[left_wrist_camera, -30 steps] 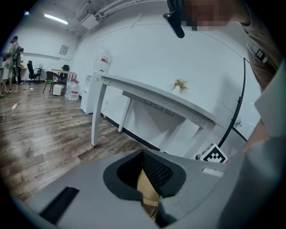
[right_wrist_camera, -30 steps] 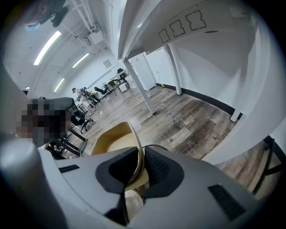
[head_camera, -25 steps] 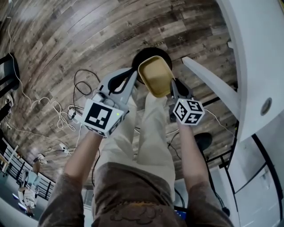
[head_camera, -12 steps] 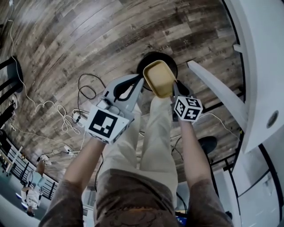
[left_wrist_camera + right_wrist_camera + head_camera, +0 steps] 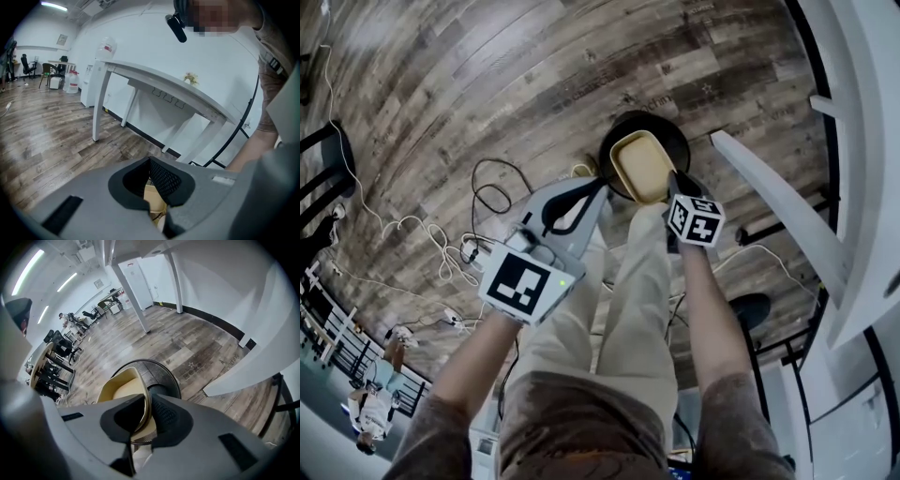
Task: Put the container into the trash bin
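Observation:
A yellow, empty plastic container (image 5: 639, 166) hangs right over the mouth of the round black mesh trash bin (image 5: 667, 134) on the wood floor. My right gripper (image 5: 671, 184) is shut on the container's near rim and points steeply down. In the right gripper view the rim of the container (image 5: 121, 389) sits pinched between the two dark pads, with the trash bin (image 5: 165, 376) just beyond it. My left gripper (image 5: 601, 186) hovers to the left of the bin, tips together and holding nothing. In the left gripper view the left gripper (image 5: 150, 160) shows only beige fabric behind the jaws.
The person's beige trouser legs (image 5: 628, 291) stand right behind the bin. A white table (image 5: 853, 141) with slanted legs (image 5: 778, 206) is close on the right. Loose cables (image 5: 441, 244) lie on the floor to the left, and a black stand base (image 5: 750, 307) at lower right.
The right gripper has sunk with the container, which now looks smaller and sits over the bin's opening. The left gripper has dropped a little alongside it.

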The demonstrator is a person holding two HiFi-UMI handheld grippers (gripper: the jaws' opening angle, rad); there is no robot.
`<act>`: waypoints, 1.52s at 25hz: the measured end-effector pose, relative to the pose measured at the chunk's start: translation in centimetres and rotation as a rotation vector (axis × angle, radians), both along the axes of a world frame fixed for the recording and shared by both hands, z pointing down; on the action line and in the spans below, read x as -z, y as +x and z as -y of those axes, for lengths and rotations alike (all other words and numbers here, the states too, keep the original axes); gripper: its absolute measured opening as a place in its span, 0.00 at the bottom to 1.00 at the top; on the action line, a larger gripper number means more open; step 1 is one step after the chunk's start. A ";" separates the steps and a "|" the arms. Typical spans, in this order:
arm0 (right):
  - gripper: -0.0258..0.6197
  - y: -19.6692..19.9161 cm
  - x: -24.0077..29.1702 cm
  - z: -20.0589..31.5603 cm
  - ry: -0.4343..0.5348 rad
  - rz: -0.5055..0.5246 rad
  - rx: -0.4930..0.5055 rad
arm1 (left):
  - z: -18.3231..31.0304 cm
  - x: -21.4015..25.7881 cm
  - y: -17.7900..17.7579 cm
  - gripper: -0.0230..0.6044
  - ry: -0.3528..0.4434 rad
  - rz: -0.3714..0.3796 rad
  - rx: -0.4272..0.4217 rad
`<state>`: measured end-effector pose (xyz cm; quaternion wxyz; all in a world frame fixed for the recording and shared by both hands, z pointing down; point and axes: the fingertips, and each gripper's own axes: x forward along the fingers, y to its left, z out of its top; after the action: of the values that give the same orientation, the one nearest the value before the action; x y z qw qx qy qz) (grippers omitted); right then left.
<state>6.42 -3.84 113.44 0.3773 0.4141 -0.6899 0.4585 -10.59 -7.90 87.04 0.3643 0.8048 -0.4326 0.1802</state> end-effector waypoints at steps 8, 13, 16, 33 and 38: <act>0.13 -0.4 -3.7 -0.2 -0.035 -0.038 -0.045 | -0.7 -2.7 -0.1 0.04 -0.041 0.005 -0.024; 0.13 -1.3 -5.1 -0.4 -0.049 -0.057 -0.043 | -0.9 -3.6 -0.5 0.04 -0.050 0.011 -0.026; 0.13 -1.7 -4.9 -0.6 -0.052 -0.071 -0.041 | -1.2 -3.6 -0.4 0.04 -0.057 0.008 -0.029; 0.18 -2.7 -5.2 -0.6 -0.058 -0.054 -0.039 | -1.4 -4.5 -0.6 0.04 -0.068 0.006 -0.035; 0.21 -3.0 -4.9 -0.3 -0.046 -0.038 -0.035 | -1.5 -4.4 -0.5 0.04 -0.067 0.001 -0.029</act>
<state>3.45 -3.49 118.31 0.3919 0.4259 -0.6646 0.4726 -11.10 -6.39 91.41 0.3882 0.7983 -0.4148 0.2001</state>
